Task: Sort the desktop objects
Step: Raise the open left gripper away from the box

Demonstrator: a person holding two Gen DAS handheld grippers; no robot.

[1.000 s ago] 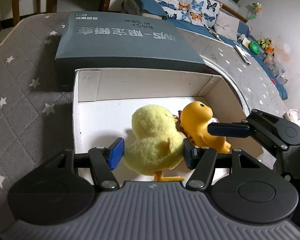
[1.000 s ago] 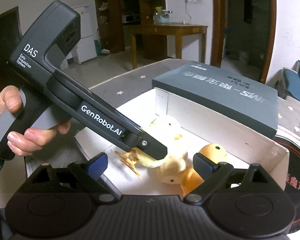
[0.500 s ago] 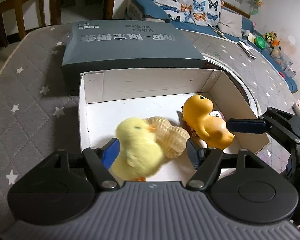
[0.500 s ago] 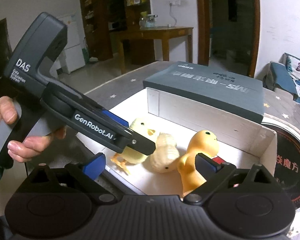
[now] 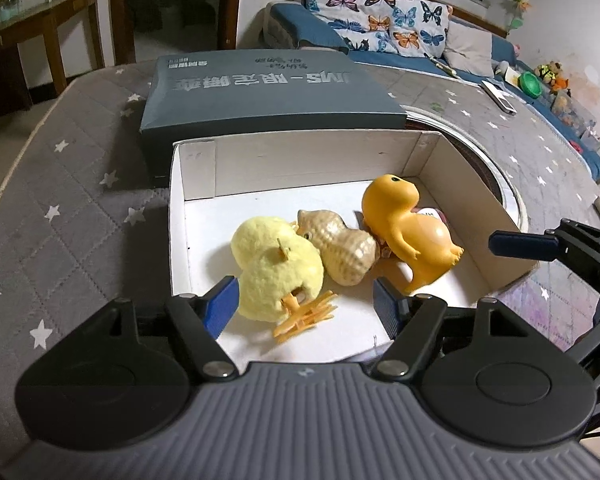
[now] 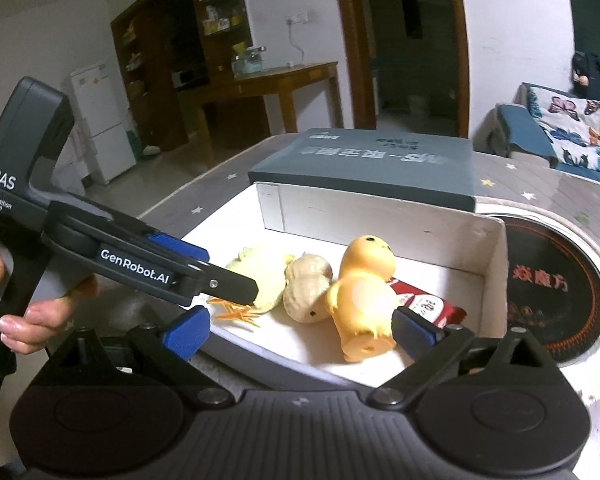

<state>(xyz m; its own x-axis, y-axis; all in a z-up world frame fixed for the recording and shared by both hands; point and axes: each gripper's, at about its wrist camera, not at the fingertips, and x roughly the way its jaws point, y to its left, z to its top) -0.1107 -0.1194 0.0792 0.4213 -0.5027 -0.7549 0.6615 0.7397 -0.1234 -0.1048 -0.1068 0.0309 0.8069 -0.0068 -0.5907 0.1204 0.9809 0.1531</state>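
A yellow plush chick lies on its side in the white box, beside a peanut toy and an orange rubber toy. My left gripper is open just above the box's near edge. The chick lies loose ahead of its blue pads. In the right wrist view my right gripper hovers at the box's near side, its jaws opening and gripping nothing. The orange toy sits close to its right finger. A red snack packet lies behind that toy.
The grey box lid rests against the box's far wall. A round cooktop is set into the star-patterned tablecloth right of the box. A person's hand holds the left gripper's handle. A sofa stands beyond the table.
The left gripper opened and let go of the chick, which fell on its side in the box. Both grippers drew back from the toys, and the right one widened a little.
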